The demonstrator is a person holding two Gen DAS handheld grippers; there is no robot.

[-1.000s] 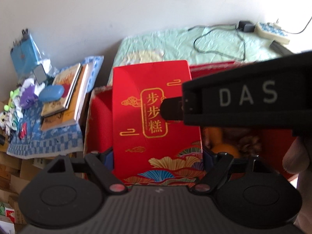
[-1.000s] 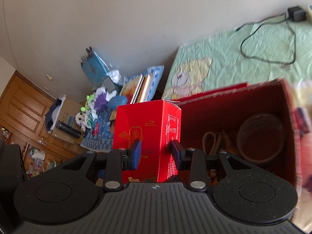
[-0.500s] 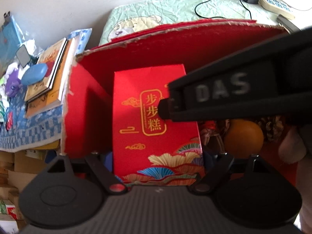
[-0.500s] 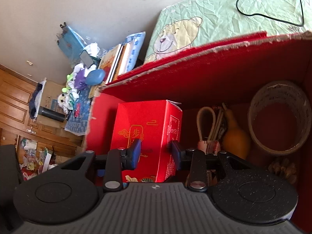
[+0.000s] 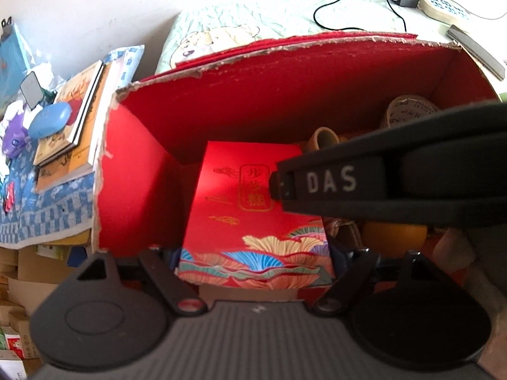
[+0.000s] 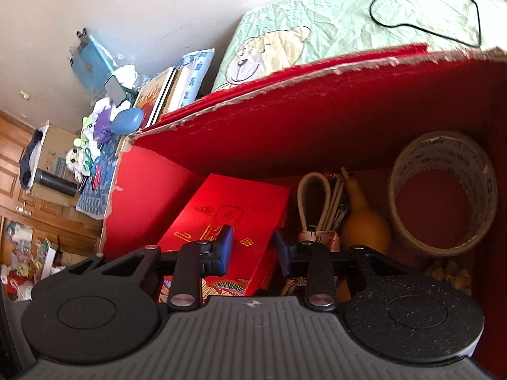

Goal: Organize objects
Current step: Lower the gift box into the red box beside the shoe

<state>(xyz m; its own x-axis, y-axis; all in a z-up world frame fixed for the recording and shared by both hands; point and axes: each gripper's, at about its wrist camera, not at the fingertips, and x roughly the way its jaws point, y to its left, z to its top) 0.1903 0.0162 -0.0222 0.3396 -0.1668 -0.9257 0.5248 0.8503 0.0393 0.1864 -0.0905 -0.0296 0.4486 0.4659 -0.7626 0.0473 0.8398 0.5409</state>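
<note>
My left claw (image 5: 255, 258) grasps the red gift box (image 5: 253, 209) inside the red carton (image 5: 133, 171); my right claw (image 6: 252, 247), at three o'clock, is closing, gripping nothing.

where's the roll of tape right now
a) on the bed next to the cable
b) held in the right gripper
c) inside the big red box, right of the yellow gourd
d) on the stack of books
c: the roll of tape sits on the floor of the big red box, to the right of the yellow gourd in the right wrist view.
</note>
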